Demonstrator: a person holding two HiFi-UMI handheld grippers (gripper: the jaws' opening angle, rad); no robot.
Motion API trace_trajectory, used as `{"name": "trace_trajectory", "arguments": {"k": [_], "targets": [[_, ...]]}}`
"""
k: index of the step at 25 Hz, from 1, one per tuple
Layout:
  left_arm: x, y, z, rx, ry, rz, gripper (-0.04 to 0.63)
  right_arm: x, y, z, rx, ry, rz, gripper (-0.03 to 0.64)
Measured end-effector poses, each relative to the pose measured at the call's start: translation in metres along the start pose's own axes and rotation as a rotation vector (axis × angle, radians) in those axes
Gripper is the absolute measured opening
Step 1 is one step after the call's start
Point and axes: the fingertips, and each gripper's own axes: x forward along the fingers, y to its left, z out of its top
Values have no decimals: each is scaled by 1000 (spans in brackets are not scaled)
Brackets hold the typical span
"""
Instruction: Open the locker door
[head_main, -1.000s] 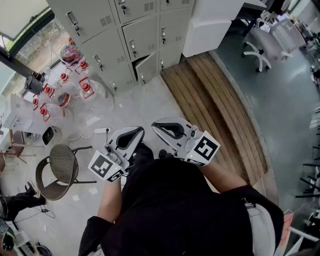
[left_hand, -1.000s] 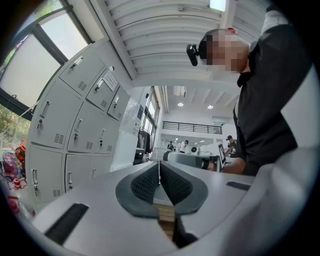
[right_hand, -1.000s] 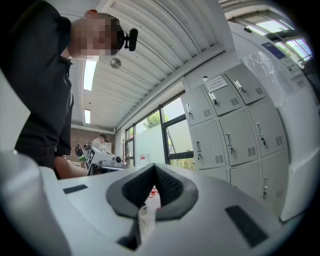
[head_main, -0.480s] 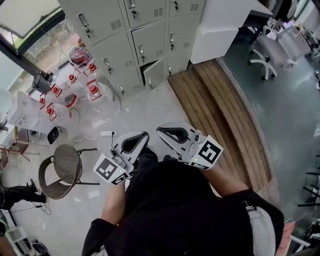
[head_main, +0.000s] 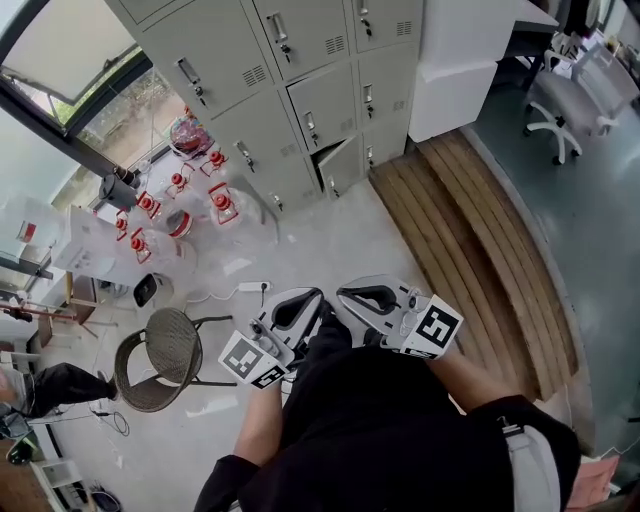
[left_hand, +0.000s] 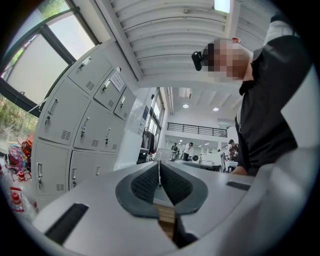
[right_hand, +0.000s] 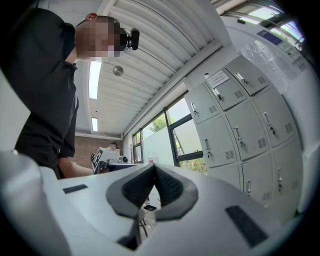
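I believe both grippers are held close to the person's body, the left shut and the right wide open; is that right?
Not quite: the right gripper is shut too, with nothing between its jaws, as the right gripper view shows. The left gripper is shut, and both are close to the body.

We are looking down on a round woven chair (head_main: 158, 352) standing at the near left on the pale floor (head_main: 330, 240). Farther off to the left, we are seeing a cluster of clear jugs with red caps (head_main: 220, 207) sitting below the window (head_main: 62, 45). A white power strip (head_main: 251, 287) is lying between the chair and the jugs. On the right, a slatted wooden platform (head_main: 490, 240) is running away from us, with a white cabinet (head_main: 465, 60) standing at its far end and a white office chair (head_main: 560, 105) sitting farther right.
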Motion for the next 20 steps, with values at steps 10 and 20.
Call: {"name": "trace_trajectory", "arguments": {"k": [10,20], "targets": [[0,22,-1,4,34,28,20,13,-28,-14,86,-1,4,11],[38,89,21,24,-10,-4,20,28,-94,-7,67,34,-62,11]]}}
